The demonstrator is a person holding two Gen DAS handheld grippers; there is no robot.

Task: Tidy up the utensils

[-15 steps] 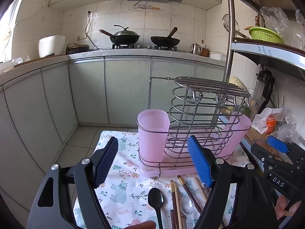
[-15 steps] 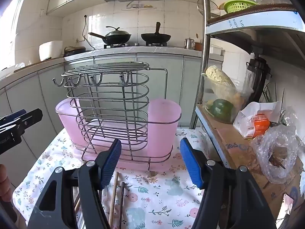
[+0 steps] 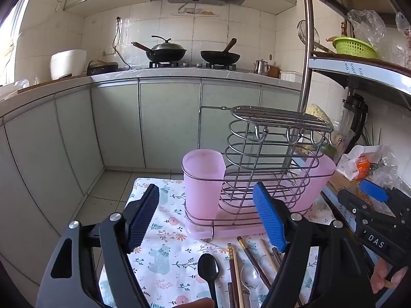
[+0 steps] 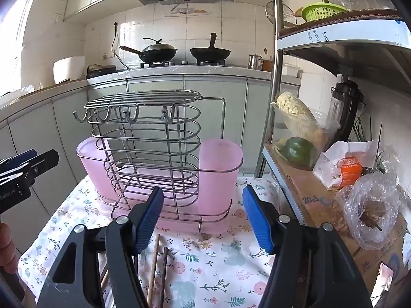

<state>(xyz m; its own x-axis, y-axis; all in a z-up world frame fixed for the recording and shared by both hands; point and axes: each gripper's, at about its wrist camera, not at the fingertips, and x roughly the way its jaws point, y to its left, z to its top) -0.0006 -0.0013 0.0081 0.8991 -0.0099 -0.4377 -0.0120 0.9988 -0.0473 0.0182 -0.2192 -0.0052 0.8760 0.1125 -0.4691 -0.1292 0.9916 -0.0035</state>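
At the lower centre of the left wrist view, a black spoon (image 3: 208, 269), a clear spoon (image 3: 249, 273) and several chopsticks (image 3: 253, 259) lie on the floral cloth (image 3: 164, 254), just below the wire utensil rack (image 3: 259, 174) with its pink cups. Both the left gripper (image 3: 205, 218) and right gripper (image 4: 203, 218) hover spread wide, grasping nothing.
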